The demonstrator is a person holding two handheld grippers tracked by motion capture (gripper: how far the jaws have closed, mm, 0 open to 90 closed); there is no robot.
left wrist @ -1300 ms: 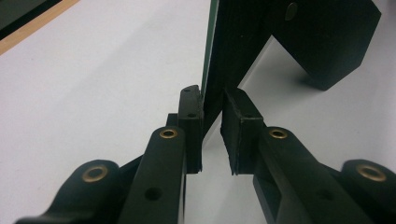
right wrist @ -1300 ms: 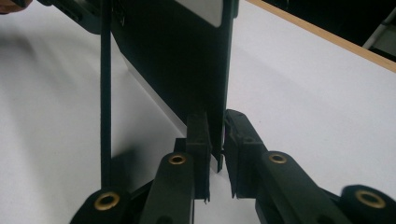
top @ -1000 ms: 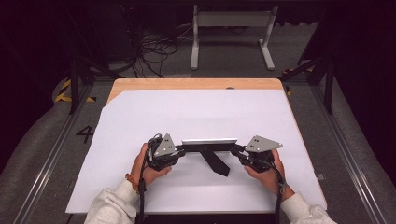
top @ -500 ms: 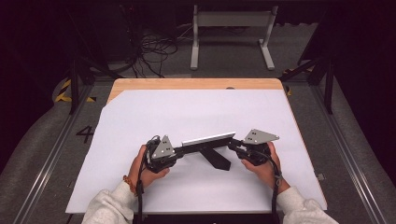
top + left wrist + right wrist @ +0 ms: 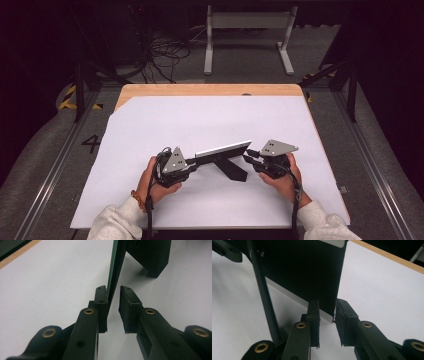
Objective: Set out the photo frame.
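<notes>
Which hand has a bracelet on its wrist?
The left hand: a beaded bracelet circles its wrist, while the right hand has a bare wrist.

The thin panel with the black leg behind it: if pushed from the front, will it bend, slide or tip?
Probably stiff: the thin panel keeps a straight edge. It may tip easily, standing on its narrow edge with one black leg propping it. On the smooth white sheet it could slide.
</notes>
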